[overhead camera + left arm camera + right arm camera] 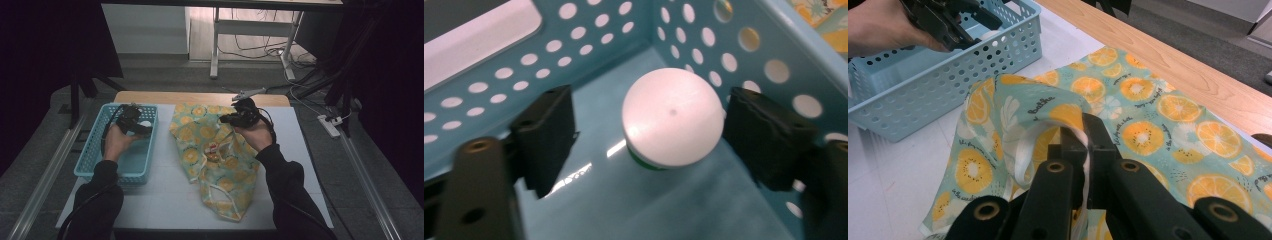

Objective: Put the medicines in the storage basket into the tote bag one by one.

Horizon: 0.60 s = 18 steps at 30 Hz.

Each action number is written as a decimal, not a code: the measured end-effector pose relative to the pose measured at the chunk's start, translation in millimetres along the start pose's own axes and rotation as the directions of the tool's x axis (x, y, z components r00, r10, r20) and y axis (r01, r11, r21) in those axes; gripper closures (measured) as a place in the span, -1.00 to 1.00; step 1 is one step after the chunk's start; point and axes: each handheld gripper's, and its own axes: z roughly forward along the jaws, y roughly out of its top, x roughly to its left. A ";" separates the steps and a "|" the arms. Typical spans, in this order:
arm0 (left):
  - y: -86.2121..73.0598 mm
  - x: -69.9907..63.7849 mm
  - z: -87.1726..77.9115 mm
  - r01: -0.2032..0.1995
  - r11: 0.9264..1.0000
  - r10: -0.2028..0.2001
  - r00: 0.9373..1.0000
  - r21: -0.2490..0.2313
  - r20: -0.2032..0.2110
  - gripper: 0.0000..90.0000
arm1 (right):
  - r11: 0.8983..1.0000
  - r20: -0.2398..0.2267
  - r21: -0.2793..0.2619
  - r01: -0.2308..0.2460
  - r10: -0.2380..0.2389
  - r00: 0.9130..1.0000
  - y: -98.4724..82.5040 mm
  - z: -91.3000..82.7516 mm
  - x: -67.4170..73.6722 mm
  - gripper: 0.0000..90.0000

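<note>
**Left jaws around the white-capped jar in the basket, right jaws clamped on the bag's edge**

I have the left gripper (649, 137) lowered into the light blue perforated basket (774, 45), near its far corner. Between its two black jaws sits a small round container with a white domed lid (669, 122) and a sliver of green showing under the lid's rim. The jaws stand apart on either side of it: the one at the right of the left gripper view is just beside the lid, possibly brushing it, and I cannot tell which; the other is clearly off it with bare basket floor between. So nothing is gripped on that side. In the high view the basket (95, 150) sits at the left of the white table mat (165, 190), with my left hand (116, 142) over it.

My right gripper (1083, 145) has its jaws pressed together on the white-trimmed edge of the orange-print fabric bag (1148, 100), pinching a fold that rises up to the jaw tips. The bag is teal with orange slices and lies spread across the middle of the mat, just beside the basket. In the high view my right hand (257, 132) holds its gripper (239, 117) over the bag's far part (200, 130), and something small and red-and-white (213, 148) lies at the bag's middle, too small to identify.
</note>
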 end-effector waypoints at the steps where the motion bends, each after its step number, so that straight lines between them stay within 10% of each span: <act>1: 0.4 -0.4 0.0 -0.004 1.000 0.004 1.000 0.000 0.007 -0.36 | 1.000 0.000 0.002 0.000 0.000 1.000 -0.1 0.2 0.0 1.00; 6: 1.3 -1.2 -1.6 -0.014 1.000 0.014 1.000 -0.001 0.024 0.11 | 1.000 -0.001 0.002 -0.005 0.005 1.000 -0.9 0.8 -0.2 1.00; 18: -0.1 1.3 -12.2 0.023 1.000 -0.023 1.000 -0.014 0.014 0.13 | 1.000 0.000 -0.003 -0.005 0.005 1.000 -0.9 0.4 0.0 1.00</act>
